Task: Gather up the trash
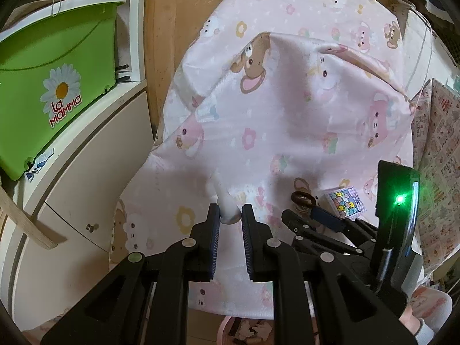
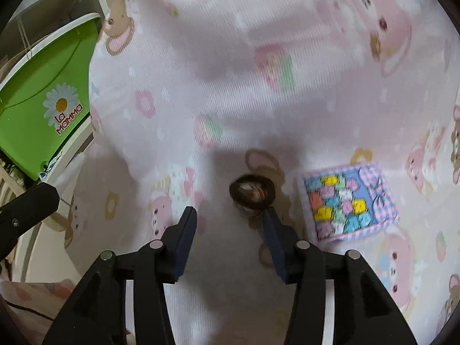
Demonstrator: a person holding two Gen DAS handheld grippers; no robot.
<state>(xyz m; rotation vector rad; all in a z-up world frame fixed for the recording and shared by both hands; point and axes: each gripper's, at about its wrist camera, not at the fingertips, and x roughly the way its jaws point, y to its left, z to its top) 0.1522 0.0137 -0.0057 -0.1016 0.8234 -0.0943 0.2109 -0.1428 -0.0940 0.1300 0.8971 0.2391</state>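
Note:
My left gripper (image 1: pixel 231 215) is shut on a small crumpled white scrap (image 1: pixel 227 205) and holds it just above the pink cartoon bedsheet (image 1: pixel 287 109). My right gripper (image 2: pixel 230 215) is open, low over the sheet. A small brown ring-shaped piece of trash with a clear wrapper (image 2: pixel 252 191) lies on the sheet just ahead of it, touching the right finger (image 2: pixel 273 227). The same brown piece (image 1: pixel 300 199) shows in the left wrist view, in front of the right gripper (image 1: pixel 310 218).
A small pastel patterned packet (image 2: pixel 349 201) lies on the sheet right of the brown piece; it also shows in the left wrist view (image 1: pixel 345 202). A green La Mamma bin (image 1: pixel 54 86) stands on a white cabinet (image 1: pixel 86 178) left of the bed. A pink container (image 1: pixel 244 329) sits below.

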